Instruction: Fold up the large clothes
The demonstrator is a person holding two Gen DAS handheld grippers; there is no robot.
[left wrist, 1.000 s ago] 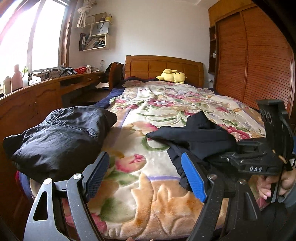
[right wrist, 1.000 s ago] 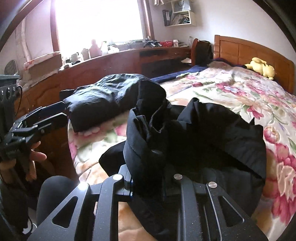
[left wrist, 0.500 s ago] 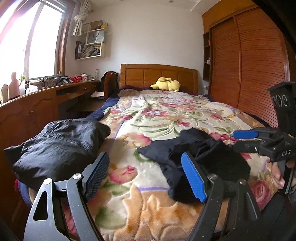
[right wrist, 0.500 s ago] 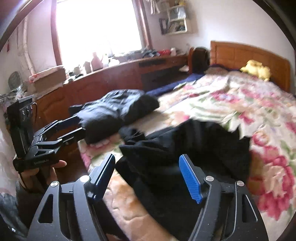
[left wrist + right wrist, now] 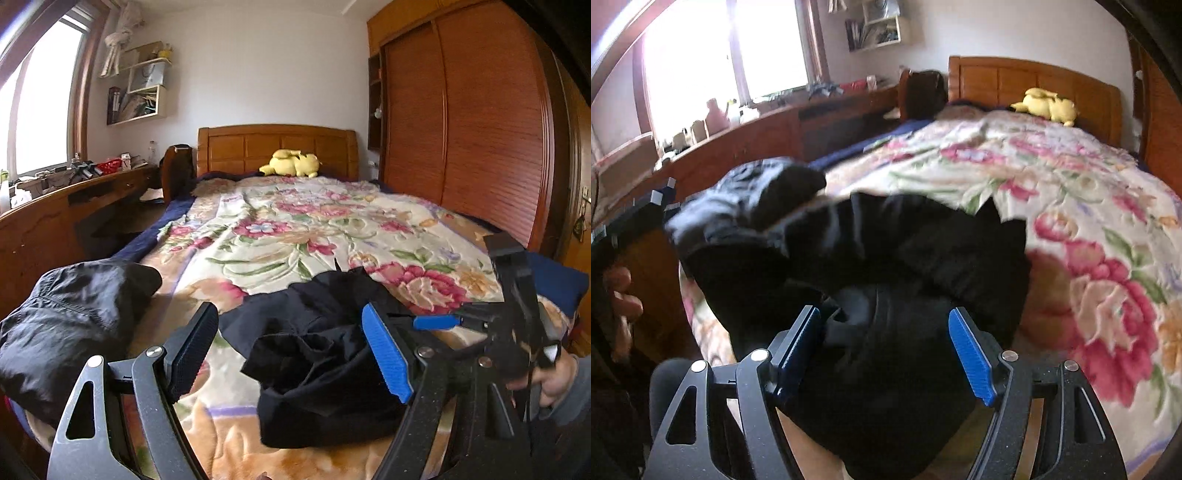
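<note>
Garment, black and crumpled, low centre on bed. Left tool spread wide, empty. Right tool just opened, pads seemingly clear of cloth, though blurred.

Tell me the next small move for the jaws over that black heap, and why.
Probably lower the right gripper and close on an edge of the crumpled black garment. Both grippers are open and hold nothing, the right one having just opened, and the garment lies bunched on the floral blanket, so it needs spreading flat before folding.
</note>
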